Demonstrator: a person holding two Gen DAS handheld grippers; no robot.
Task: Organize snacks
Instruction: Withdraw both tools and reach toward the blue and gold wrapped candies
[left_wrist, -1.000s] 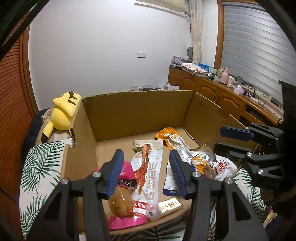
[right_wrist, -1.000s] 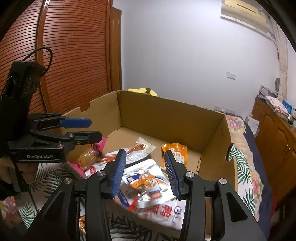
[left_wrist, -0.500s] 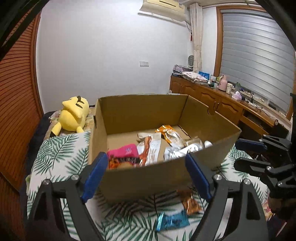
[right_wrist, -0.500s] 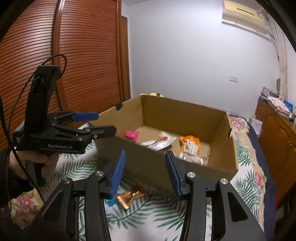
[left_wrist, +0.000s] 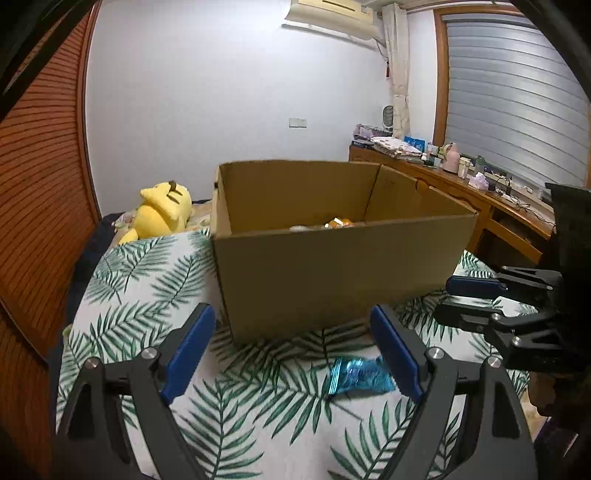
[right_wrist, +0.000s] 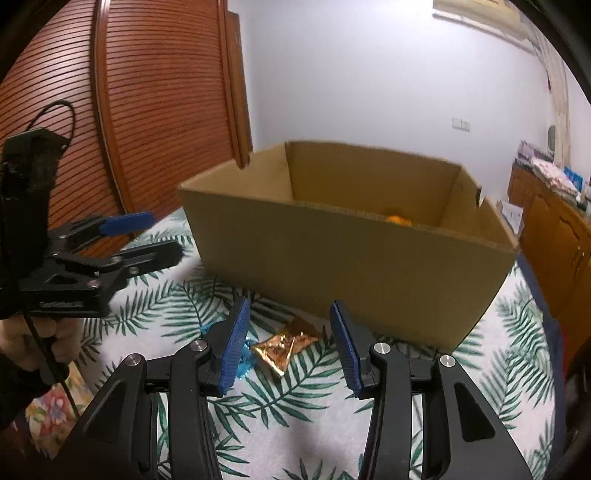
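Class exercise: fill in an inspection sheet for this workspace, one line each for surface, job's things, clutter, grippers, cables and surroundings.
Surface: leaf-print bedspread, partly covered by the box.
Job's things: cardboard box open on top, an orange packet showing inside; blue packet and copper foil packet lie outside, in front of it.
Clutter: yellow plush toy beside the box.
Grippers: left tool open, empty; right tool open, empty.
Cables: black cable on the left tool's handle.
Surroundings: slatted wooden door, wooden counter, air conditioner.
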